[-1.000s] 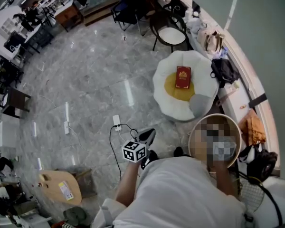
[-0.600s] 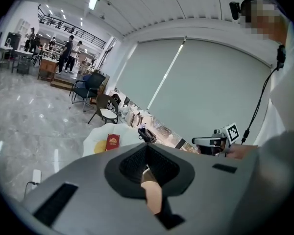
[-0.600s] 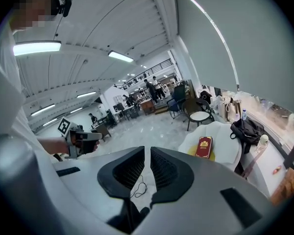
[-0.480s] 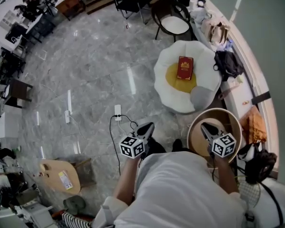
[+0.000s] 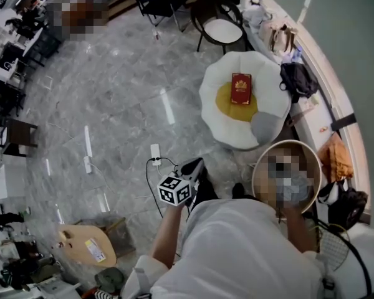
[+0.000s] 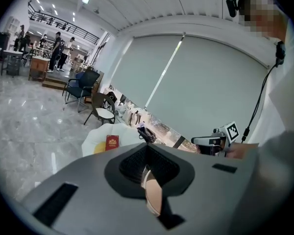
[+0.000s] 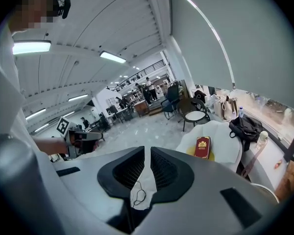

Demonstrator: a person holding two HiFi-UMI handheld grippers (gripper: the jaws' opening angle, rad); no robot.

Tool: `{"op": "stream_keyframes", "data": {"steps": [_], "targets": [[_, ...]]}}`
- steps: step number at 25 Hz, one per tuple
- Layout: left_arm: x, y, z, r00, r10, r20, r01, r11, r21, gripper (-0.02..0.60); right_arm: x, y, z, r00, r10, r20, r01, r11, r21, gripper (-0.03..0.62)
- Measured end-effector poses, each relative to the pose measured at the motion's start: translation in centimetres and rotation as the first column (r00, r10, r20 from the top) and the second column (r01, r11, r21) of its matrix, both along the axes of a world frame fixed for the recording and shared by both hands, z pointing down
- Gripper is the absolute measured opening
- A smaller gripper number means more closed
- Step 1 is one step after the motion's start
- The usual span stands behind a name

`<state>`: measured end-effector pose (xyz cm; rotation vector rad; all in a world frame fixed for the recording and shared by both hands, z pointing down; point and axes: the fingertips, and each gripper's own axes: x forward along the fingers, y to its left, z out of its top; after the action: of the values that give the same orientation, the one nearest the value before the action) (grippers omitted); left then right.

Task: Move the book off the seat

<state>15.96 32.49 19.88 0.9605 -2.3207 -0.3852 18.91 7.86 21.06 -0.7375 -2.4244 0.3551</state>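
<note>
The person's left forearm reaches forward from a white sleeve, and the left gripper (image 5: 193, 166) points ahead and slightly down over the floor (image 5: 118, 98), its jaws pressed together with nothing between them. The right gripper (image 7: 148, 153) is held out beside it at about the same height; in the head view a blurred patch covers it, but its own view shows the jaws all but closed on a thin slit, holding nothing. Both point toward the seat (image 5: 215, 114), a low white flower-shaped chair with a yellow centre, well apart from either gripper. The book (image 5: 240, 88), red with a gold emblem, lies flat on that yellow centre, toward the back. A grey cushion (image 5: 265, 127) rests on the seat's near right edge. A black bag (image 5: 297, 78) sits on the ledge (image 5: 308, 136) just beside the seat, under a wide grey blind (image 6: 201, 82). The floor is glossy grey marble; a white power strip (image 5: 155, 154) with a black cable lies near the left gripper, and a black chair (image 5: 222, 28) with a white pad stands beyond the seat.
</note>
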Motion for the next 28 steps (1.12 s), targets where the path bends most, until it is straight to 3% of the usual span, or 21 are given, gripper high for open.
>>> {"op": "stream_keyframes", "data": {"steps": [10, 17, 28], "targets": [[-7.5, 6.0, 0.5, 0.989, 0.145, 0.012, -0.145, 0.988, -0.044, 0.002, -6.1, 6.0, -0.3, 0.989, 0.149, 0.009, -0.149, 0.989, -0.011, 0.058], [-11.3, 8.4, 1.1, 0.971, 0.241, 0.007, -0.240, 0.969, -0.053, 0.002, -8.0, 9.3, 0.2, 0.970, 0.242, -0.009, -0.242, 0.970, -0.003, 0.058], [-15.8, 7.7, 1.7, 0.948, 0.317, -0.018, -0.318, 0.948, -0.036, 0.003, -9.7, 8.9, 0.9, 0.934, 0.354, -0.055, -0.355, 0.935, -0.003, 0.058]]}}
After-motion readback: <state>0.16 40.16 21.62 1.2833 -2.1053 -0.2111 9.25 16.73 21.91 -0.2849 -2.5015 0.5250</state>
